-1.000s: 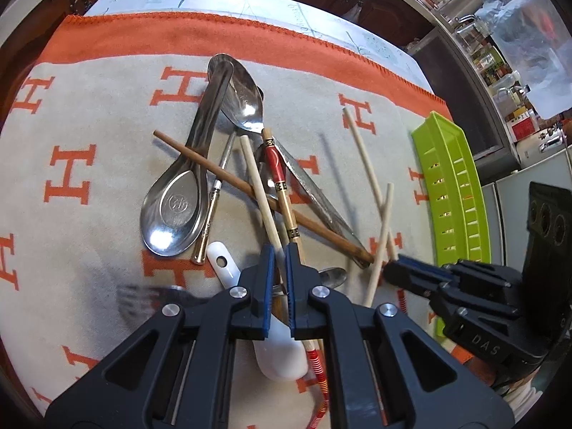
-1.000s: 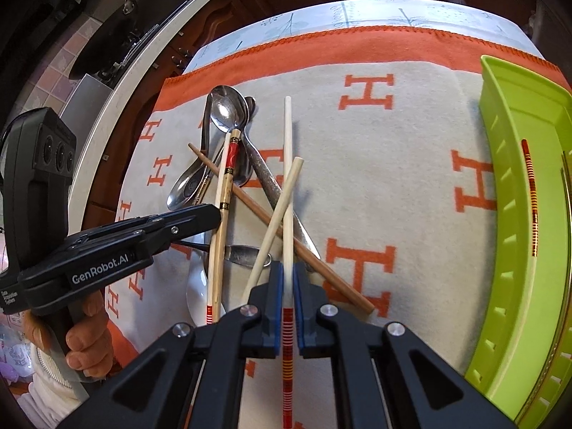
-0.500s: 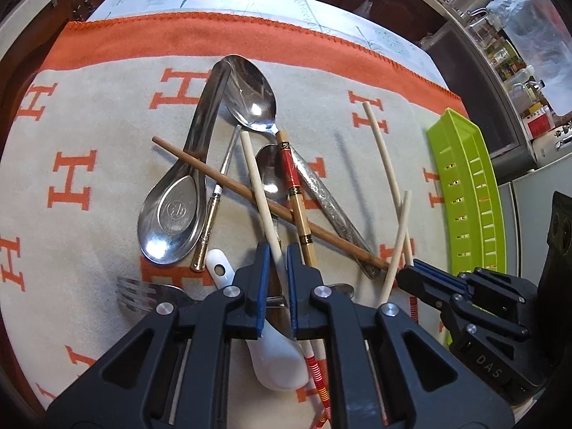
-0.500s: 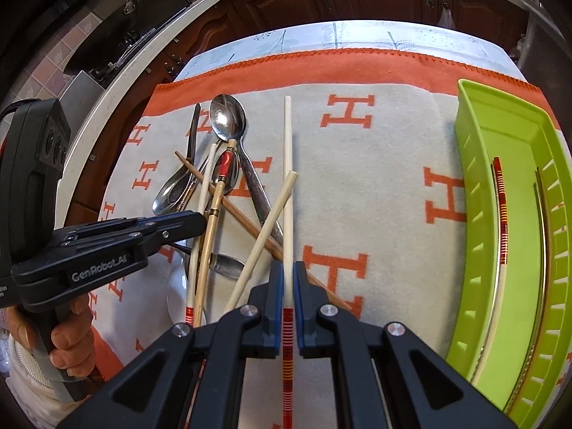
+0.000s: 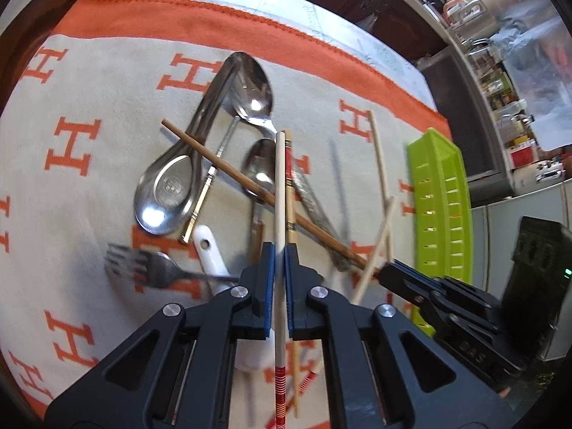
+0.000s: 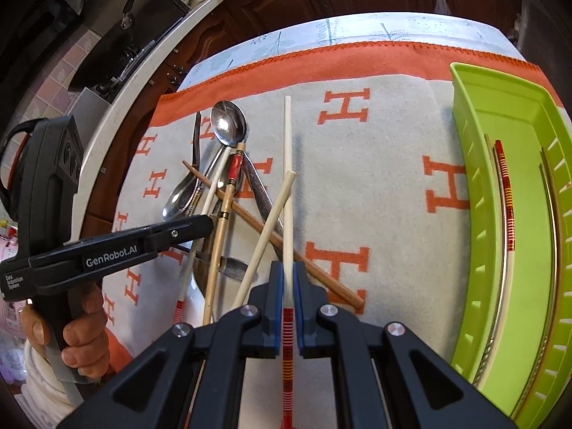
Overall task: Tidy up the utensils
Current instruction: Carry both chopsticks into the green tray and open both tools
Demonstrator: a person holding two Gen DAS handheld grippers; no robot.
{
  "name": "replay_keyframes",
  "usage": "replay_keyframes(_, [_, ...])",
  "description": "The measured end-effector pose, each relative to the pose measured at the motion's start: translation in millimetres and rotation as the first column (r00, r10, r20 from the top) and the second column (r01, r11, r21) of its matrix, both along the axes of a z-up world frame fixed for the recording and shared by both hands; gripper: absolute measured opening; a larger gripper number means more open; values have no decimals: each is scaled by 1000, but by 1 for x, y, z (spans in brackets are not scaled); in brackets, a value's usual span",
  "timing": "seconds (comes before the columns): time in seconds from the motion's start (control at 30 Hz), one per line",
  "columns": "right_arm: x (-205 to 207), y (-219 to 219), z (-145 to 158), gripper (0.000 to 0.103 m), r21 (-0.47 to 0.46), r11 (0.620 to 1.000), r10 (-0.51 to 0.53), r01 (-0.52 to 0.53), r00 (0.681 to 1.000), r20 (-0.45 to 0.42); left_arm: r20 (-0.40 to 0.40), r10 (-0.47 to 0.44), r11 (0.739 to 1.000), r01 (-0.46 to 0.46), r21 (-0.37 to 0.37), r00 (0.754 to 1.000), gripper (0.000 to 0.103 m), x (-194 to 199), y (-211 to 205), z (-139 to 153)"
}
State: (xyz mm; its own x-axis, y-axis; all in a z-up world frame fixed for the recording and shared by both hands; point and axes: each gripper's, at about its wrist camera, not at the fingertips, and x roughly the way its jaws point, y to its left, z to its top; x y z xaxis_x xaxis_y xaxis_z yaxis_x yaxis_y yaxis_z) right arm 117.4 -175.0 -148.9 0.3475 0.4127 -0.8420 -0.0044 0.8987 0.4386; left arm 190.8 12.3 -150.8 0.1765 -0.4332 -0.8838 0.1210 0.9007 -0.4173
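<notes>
Blanket (image 5: 89,164): both grippers (image 5: 280,255) clamp chopsticks (image 5: 280,193).

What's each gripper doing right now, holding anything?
Left gripper: closed on a cream chopstick.
Right gripper: closed on another cream chopstick.

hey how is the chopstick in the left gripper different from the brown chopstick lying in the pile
The pale chopstick is cream with red and orange bands at its end; the brown chopstick is plain brown all along. The pale one is clamped in the left gripper; the brown one lies free in the pile. The pale one points straight away; the brown one runs diagonally under it. Both are long, thin sticks.
</notes>
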Motion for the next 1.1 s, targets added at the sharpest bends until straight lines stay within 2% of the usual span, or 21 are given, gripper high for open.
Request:
replay_keyframes(0.27, [-5, -15, 6, 5, 54, 997, -59, 59, 998, 5, 67, -39, 998, 42, -48, 997, 3, -24, -20, 43])
replay_keyframes(0.5, [-20, -35, 19, 5, 96, 990, -107, 104, 994, 33, 116, -95, 994, 100, -39, 989, 3, -41, -56, 74])
replay_keyframes(0.9, [-68, -98, 36, 5, 144, 967, -222, 210, 973, 69, 162, -215, 975, 220, -14, 963, 3, -69, -154, 92])
replay_keyframes(1.0, [-78, -115, 40, 5, 127, 963, -250, 238, 965, 84, 189, -214, 975, 221, -15, 958, 3, -69, -180, 99])
replay_keyframes(1.1, [-82, -125, 43, 5, 73, 963, -268, 261, 958, 106, 193, -191, 980, 199, -22, 962, 3, -63, -199, 99])
